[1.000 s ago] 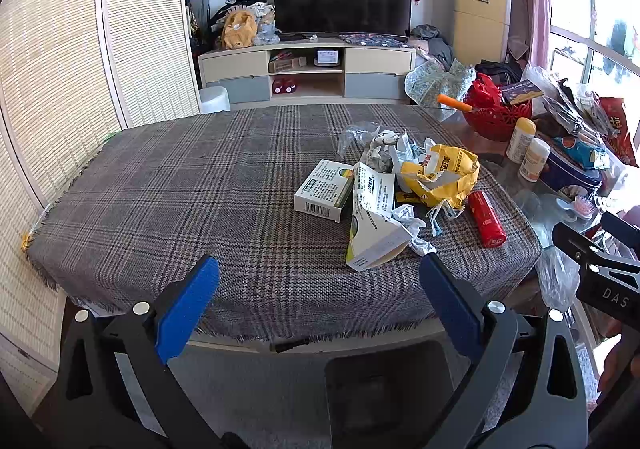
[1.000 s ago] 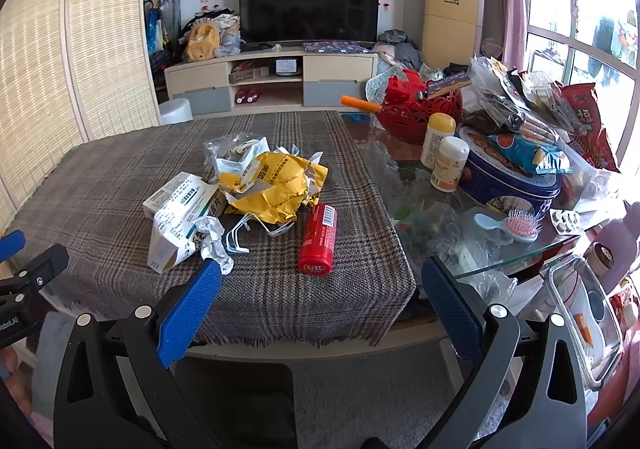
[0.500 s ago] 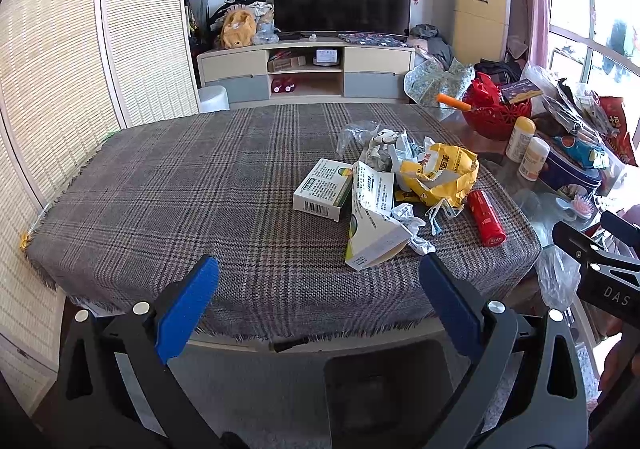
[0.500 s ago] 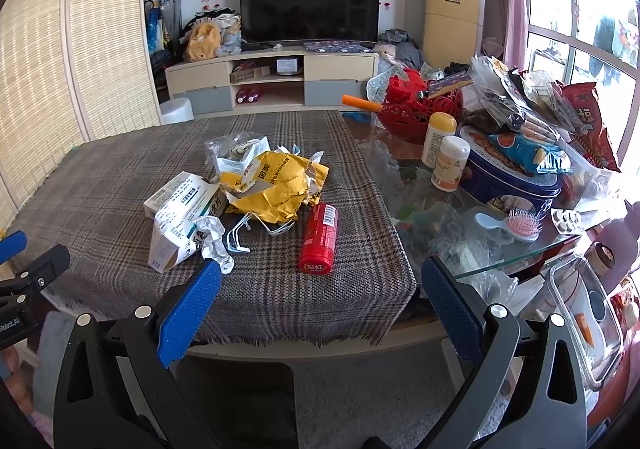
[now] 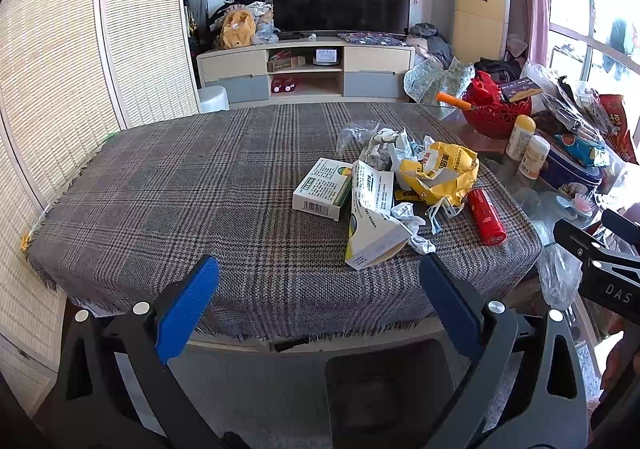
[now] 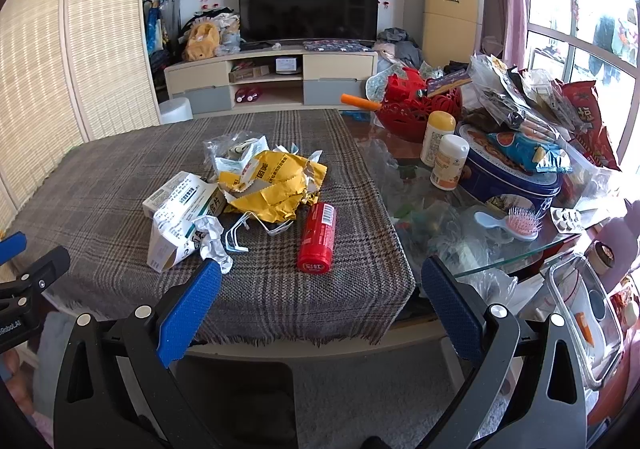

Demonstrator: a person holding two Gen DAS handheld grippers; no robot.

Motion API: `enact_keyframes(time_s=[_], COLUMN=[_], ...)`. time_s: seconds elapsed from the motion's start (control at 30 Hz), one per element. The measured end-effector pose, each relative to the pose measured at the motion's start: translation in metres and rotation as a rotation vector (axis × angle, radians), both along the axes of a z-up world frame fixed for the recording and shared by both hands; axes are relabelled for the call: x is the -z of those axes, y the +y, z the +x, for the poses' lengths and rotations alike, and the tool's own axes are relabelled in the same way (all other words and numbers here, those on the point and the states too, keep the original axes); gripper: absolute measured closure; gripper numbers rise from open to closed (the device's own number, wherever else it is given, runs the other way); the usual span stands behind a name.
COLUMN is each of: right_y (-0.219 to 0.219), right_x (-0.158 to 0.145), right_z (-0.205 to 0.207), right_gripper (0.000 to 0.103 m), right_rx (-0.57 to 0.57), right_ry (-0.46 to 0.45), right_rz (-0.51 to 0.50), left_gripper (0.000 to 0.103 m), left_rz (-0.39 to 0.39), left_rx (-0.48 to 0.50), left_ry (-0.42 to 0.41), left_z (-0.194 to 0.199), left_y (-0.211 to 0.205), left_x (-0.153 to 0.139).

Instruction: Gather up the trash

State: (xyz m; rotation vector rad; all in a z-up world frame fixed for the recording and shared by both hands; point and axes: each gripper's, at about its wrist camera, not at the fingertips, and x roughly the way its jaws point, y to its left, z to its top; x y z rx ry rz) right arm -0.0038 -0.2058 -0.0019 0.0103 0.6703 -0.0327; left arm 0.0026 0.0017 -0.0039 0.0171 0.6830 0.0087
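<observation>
A heap of trash lies on the plaid tablecloth [image 5: 160,201]: a crumpled yellow bag [image 5: 442,173] [image 6: 272,185], a white and green box [image 5: 322,189], a torn white carton [image 5: 372,225] [image 6: 176,225], crumpled paper [image 6: 212,239], a clear wrapper [image 5: 354,133] and a red can [image 5: 486,215] [image 6: 318,237] lying on its side. My left gripper [image 5: 318,289] is open, short of the table's near edge, left of the heap. My right gripper [image 6: 320,293] is open too, just before the near edge, in line with the red can. Both hold nothing.
On the glass tabletop [image 6: 460,241] to the right stand two pill bottles [image 6: 448,161], a blue tin [image 6: 512,177], a red basket [image 6: 420,109], snack bags [image 6: 580,113] and a pink hairbrush [image 6: 516,223]. A dark chair seat [image 5: 388,389] sits below the table edge. A TV stand [image 5: 308,69] is behind.
</observation>
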Motion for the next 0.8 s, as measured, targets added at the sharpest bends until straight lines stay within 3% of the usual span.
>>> enact_keyframes(time_s=[0.8], right_y=[-0.0017], right_x=[0.0036], right_z=[0.0015], right_gripper=[0.003], right_rx=[-0.002], right_ry=[0.013], right_rz=[0.009], left_gripper=[0.008], left_rz=[-0.003], left_rx=[-0.001], left_ry=[0.001], left_z=[0.0000], left_y=[0.0026], left_x=[0.0006])
